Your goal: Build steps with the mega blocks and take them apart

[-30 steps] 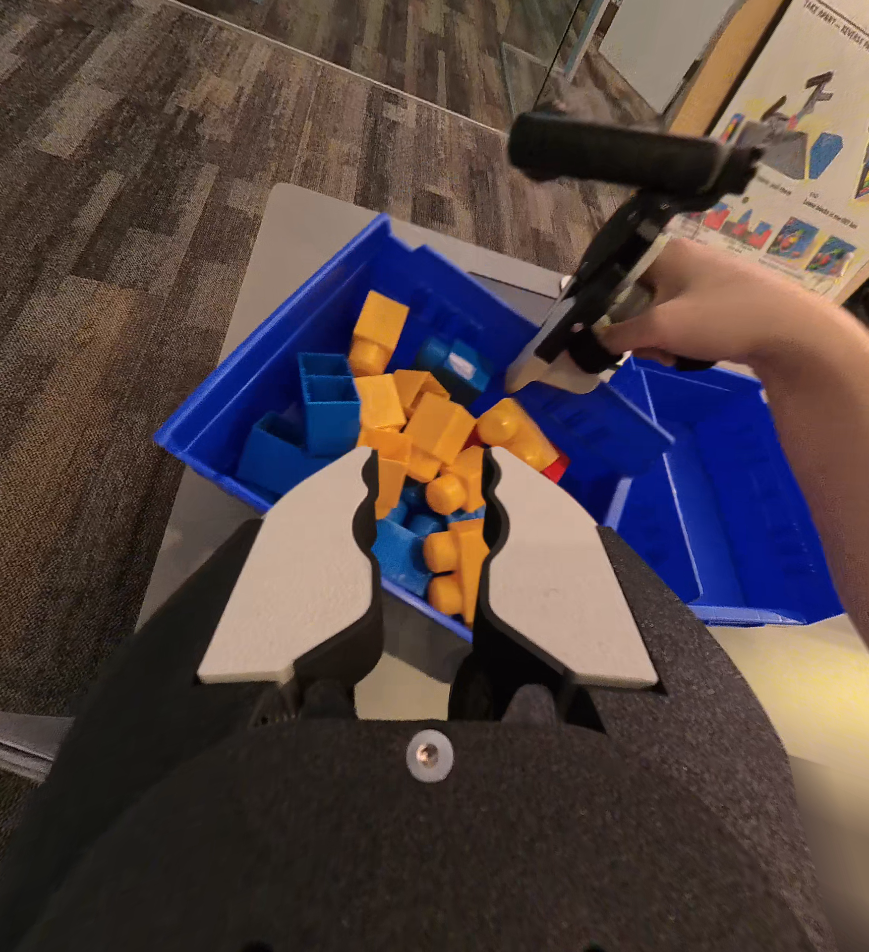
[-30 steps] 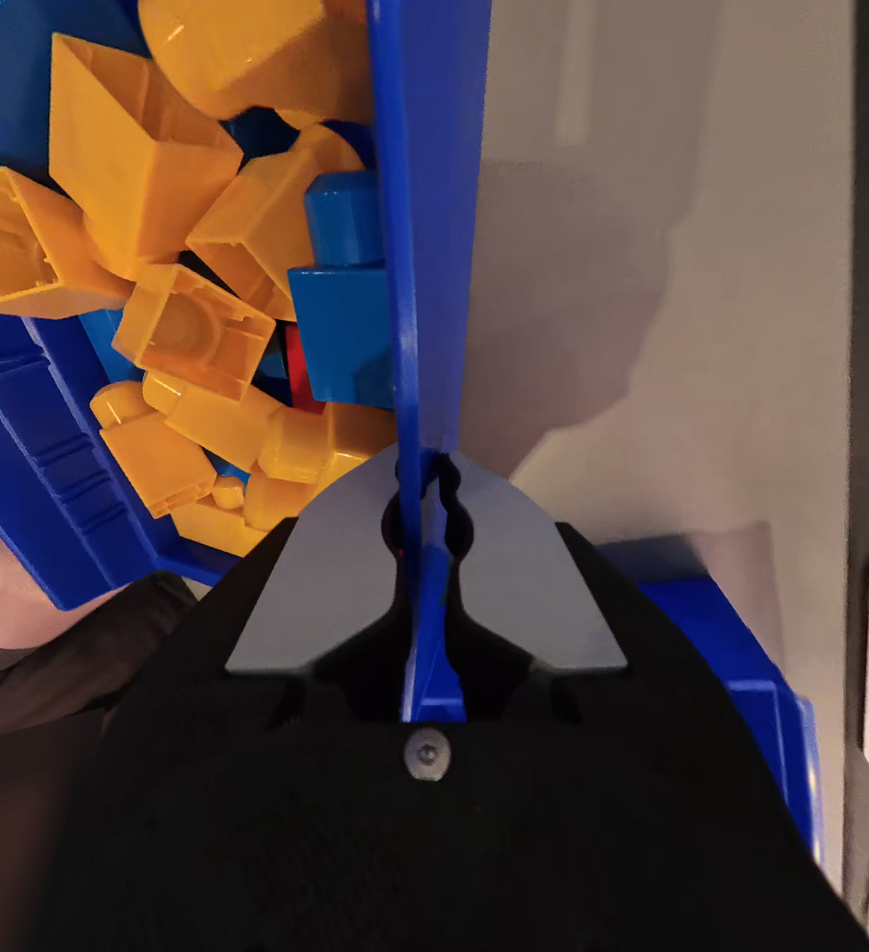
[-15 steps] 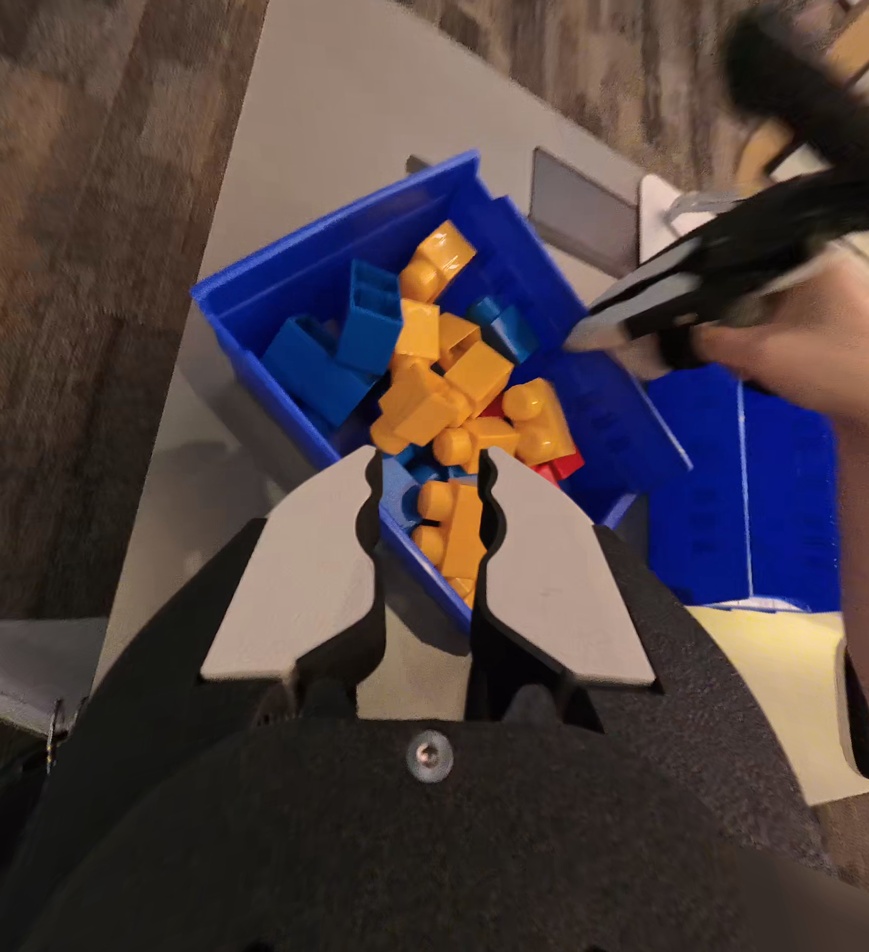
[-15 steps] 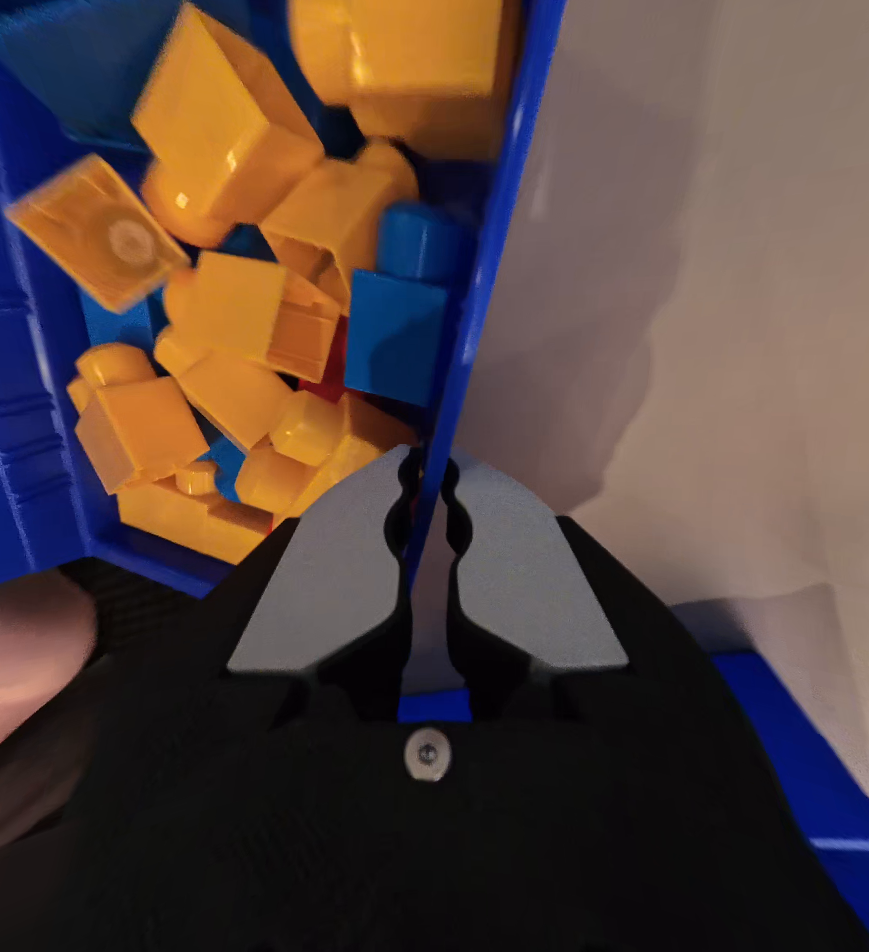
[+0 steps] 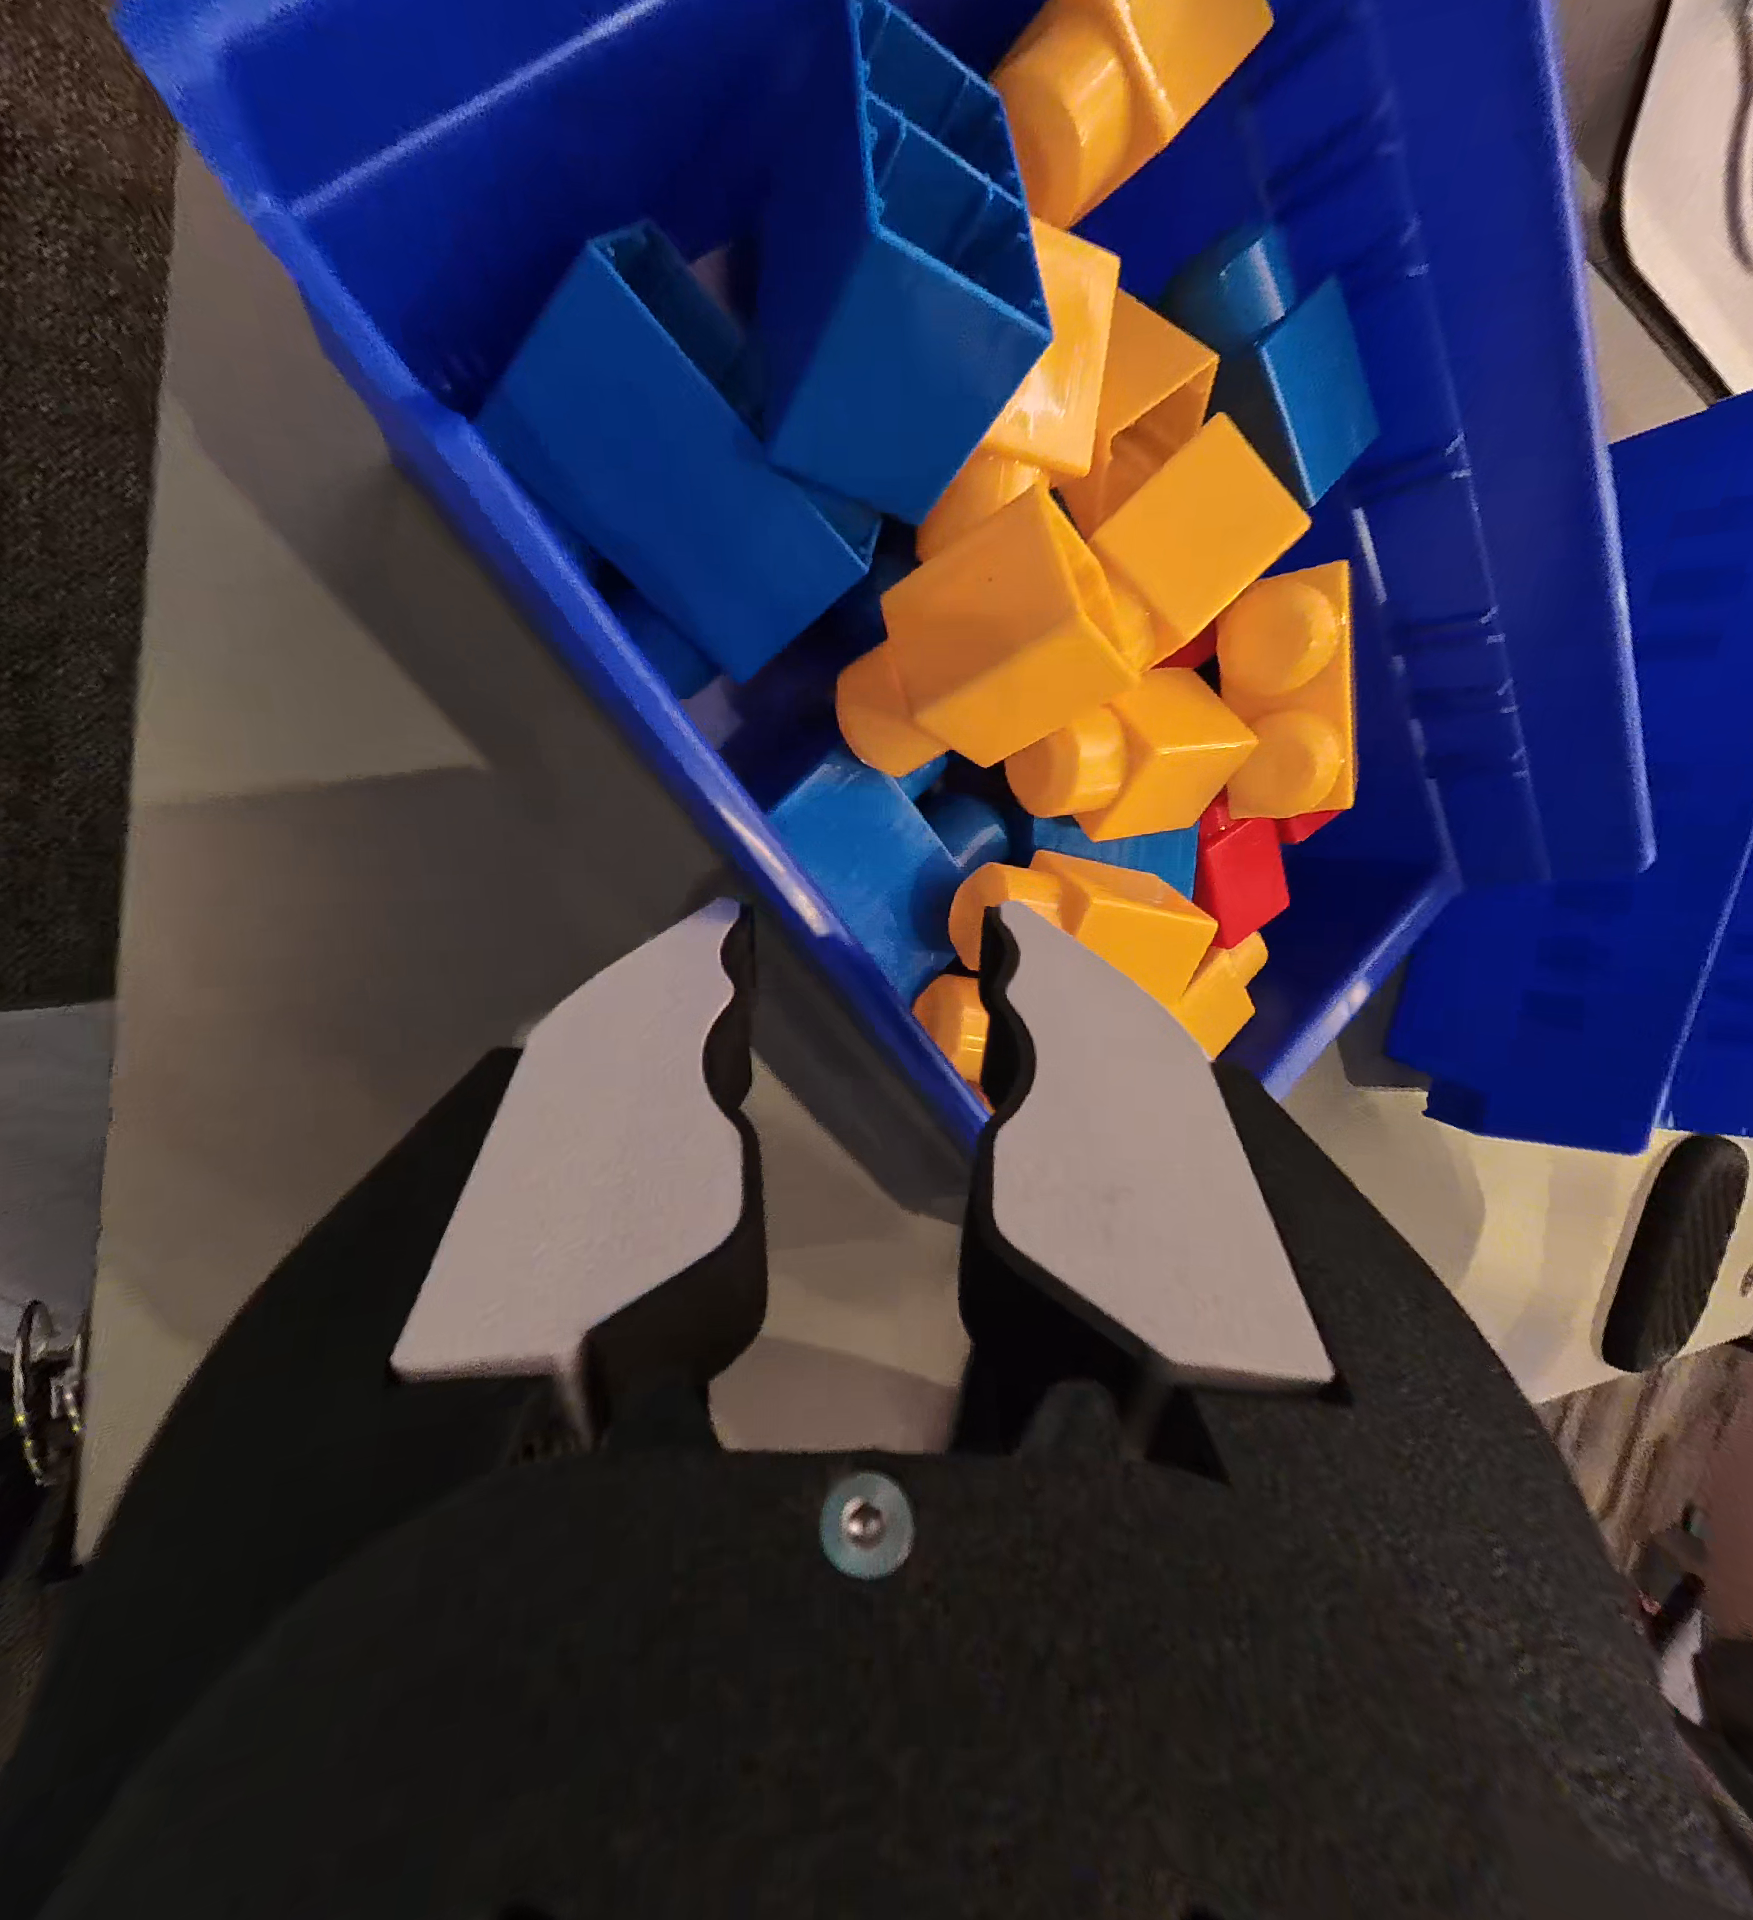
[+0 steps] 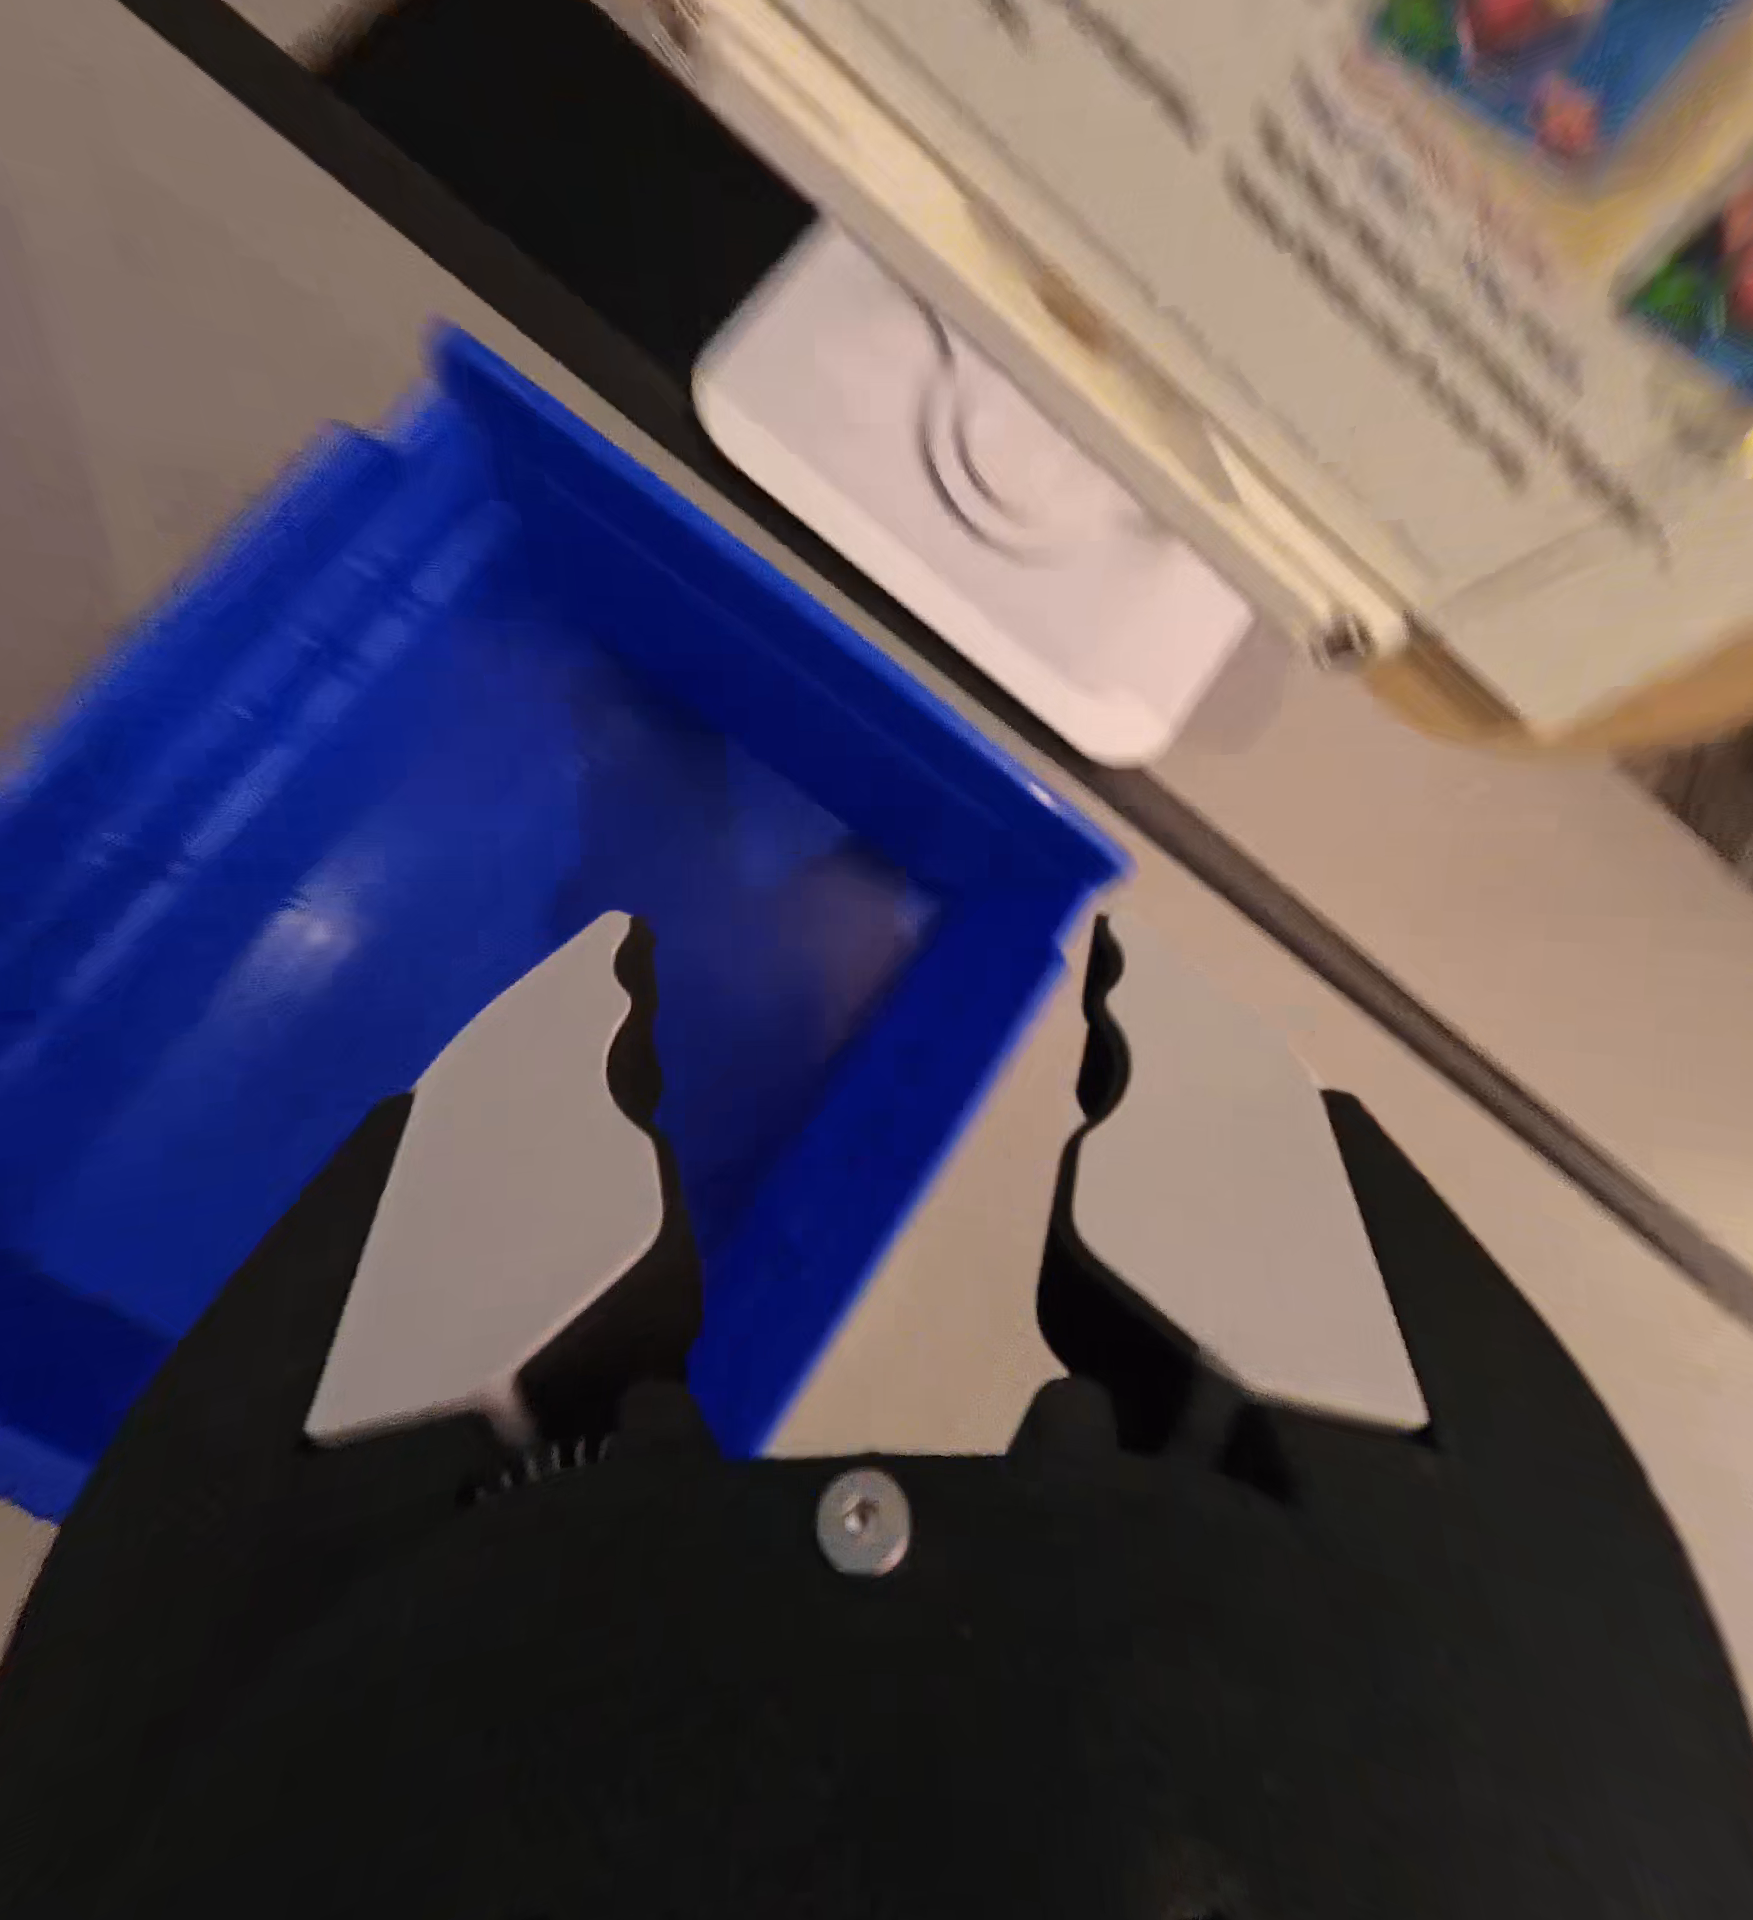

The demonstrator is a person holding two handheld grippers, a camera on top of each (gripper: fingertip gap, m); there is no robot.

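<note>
1. My left hand-held gripper (image 5: 861,925) straddles the near wall of the tilted blue plastic bin (image 5: 581,613), part-open, gripping nothing.
2. Inside lie yellow, blue and red hollow plastic mega blocks (image 5: 1017,644): light, rigid, probably slick; I'd pinch flat sides.
3. My right hand-held gripper (image 6: 867,935) gapes wide over an empty blue plastic bin (image 6: 706,665) on the pale worktop (image 6: 1474,987); no blocks visible there.

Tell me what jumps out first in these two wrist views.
The blue bin, crammed with orange blocks, blue blocks and one red block, fills the upper half of the left wrist view. The left gripper is open and straddles the bin's near wall. In the blurred right wrist view, the open right gripper straddles a wall of an empty blue bin on the table.
</note>
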